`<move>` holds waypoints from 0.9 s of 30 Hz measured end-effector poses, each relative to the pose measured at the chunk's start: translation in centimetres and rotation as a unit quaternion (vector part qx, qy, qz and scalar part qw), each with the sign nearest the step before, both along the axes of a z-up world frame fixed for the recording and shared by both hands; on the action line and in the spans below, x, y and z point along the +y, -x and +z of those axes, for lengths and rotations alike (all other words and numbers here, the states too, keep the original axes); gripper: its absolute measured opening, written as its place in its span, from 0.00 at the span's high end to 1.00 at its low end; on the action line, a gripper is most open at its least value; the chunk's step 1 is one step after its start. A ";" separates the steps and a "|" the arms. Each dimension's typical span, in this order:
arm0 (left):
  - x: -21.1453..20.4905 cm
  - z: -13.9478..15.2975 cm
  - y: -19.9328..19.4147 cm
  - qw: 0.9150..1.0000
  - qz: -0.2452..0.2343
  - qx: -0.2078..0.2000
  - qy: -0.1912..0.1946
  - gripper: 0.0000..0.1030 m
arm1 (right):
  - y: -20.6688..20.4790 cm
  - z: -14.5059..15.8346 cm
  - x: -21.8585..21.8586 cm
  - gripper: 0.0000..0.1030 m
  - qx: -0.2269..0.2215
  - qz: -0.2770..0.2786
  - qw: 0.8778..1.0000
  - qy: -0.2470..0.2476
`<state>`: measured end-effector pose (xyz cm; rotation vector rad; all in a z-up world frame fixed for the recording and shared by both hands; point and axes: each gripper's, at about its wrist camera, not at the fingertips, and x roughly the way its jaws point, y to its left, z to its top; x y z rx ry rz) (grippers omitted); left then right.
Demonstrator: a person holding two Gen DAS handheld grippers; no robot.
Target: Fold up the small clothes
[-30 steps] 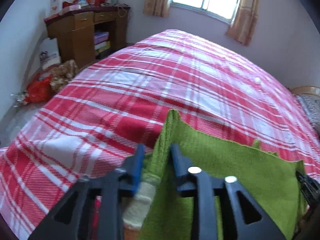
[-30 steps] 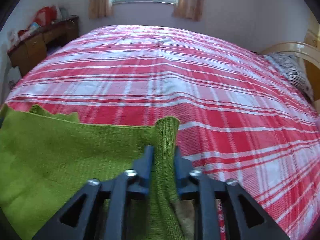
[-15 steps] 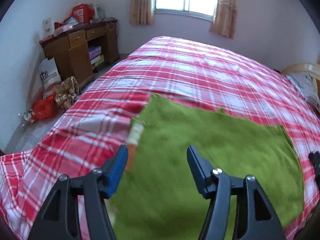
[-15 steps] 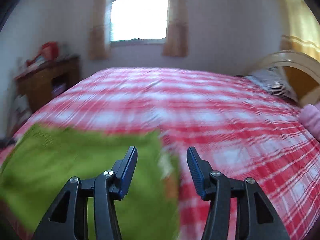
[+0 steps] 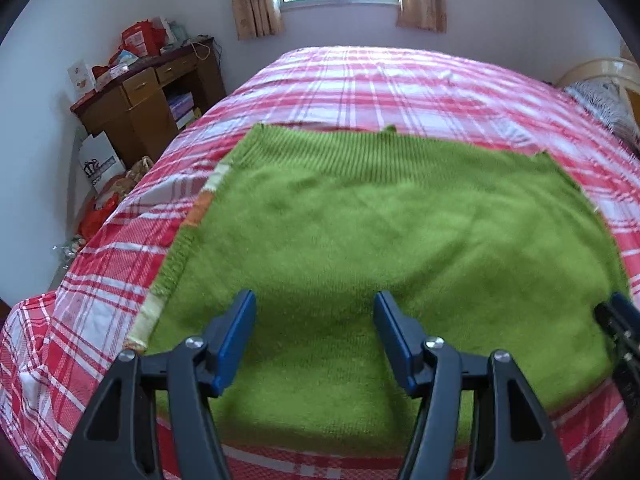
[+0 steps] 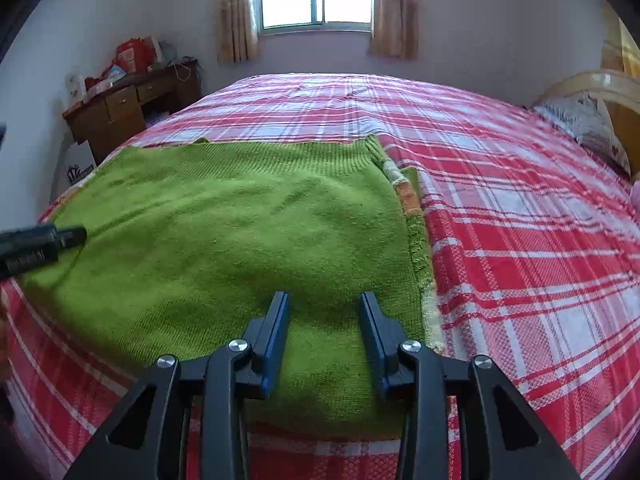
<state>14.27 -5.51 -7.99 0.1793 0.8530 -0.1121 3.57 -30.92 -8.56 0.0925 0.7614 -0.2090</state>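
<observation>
We've got the green knit (image 5: 400, 248) flat on the bed (image 5: 380, 80), long axis L-R; left gripper (image 5: 314, 336) fingers spread, empty, nr left edge; right gripper (image 6: 324, 334) closing on nothing, nr right edge.

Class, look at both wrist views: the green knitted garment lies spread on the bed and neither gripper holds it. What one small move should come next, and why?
Probably lower the right gripper, whose jaws are closing with nothing between them, to the green garment at its right edge and pinch it for a fold. The garment lies flat on the bedspread, and the left gripper is open above it.
</observation>
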 end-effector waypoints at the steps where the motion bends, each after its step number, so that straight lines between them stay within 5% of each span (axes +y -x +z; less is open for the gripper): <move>1: -0.1 -0.2 0.0 1.000 0.001 -0.001 -0.003 0.38 | 0.0 -0.1 0.0 0.65 -0.002 0.000 1.000 0.002; 7: -0.7 -1.6 0.9 0.998 0.003 -0.039 -0.042 0.28 | 0.1 -0.4 0.5 0.65 -0.001 0.002 1.000 0.018; 18: 3.0 -0.6 3.0 0.999 0.021 -0.034 -0.032 0.28 | 0.0 -0.1 0.2 0.65 0.014 0.003 1.000 0.007; 27: 6.3 -0.9 3.2 0.999 0.027 -0.033 -0.026 0.20 | 5.3 0.5 2.5 0.64 0.036 0.001 0.995 0.093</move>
